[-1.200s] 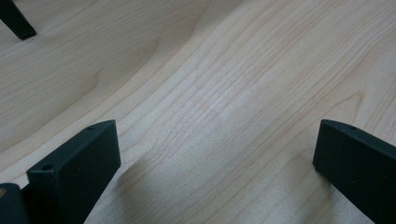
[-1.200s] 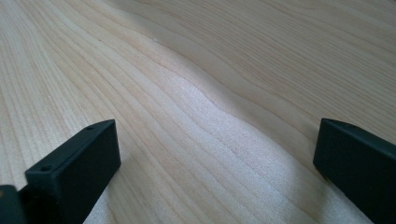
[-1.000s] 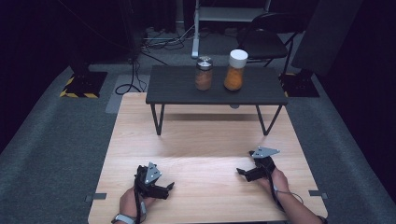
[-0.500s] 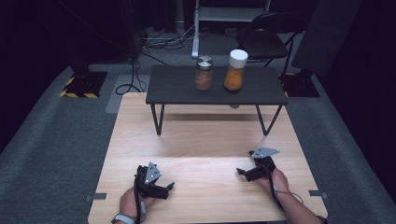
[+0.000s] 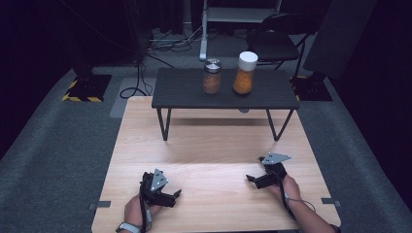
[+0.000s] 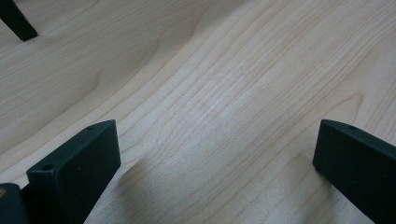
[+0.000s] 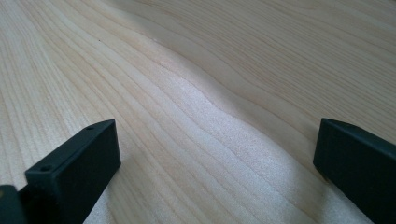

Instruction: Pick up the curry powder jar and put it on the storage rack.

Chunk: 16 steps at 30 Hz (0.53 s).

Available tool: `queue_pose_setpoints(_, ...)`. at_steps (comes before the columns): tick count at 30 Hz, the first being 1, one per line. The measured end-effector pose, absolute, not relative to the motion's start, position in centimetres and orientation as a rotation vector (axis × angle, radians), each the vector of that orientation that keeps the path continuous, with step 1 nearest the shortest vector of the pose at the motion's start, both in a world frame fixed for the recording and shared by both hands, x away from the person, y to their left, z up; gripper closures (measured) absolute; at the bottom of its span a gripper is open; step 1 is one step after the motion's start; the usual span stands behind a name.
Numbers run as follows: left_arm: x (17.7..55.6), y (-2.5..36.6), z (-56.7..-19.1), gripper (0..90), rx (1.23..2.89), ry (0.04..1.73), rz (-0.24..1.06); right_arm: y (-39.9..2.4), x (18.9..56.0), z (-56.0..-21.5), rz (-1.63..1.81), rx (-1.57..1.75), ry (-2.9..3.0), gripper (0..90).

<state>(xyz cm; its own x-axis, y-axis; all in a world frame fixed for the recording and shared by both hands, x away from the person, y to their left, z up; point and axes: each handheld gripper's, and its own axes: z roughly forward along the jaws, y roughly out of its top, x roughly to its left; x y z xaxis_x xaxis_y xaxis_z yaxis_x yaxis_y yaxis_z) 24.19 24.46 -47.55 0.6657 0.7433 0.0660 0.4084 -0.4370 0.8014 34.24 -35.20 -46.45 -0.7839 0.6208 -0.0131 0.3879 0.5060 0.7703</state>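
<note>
nothing moved; both hand-held grippers (image 5: 175, 195) (image 5: 251, 178) gape empty.

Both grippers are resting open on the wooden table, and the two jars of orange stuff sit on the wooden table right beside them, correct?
Not quite. The two jars, one metal-lidded and one white-lidded, stand on the small black table at the far end, well away from the grippers, as the high view shows. The left gripper and right gripper are indeed open on the wooden table.

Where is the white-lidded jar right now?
In the high view, the white-lidded jar stands upright on the small black table at the far end of the wooden table, toward its right, just right of the metal-lidded jar.
</note>
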Motion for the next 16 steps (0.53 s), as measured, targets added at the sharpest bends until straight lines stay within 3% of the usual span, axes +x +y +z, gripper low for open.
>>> queue_pose_setpoints(16,24.18,24.41,-47.52,0.2,2.082,0.882,0.537,-35.2,34.25,-46.44,1.152,0.849,2.464,0.1)
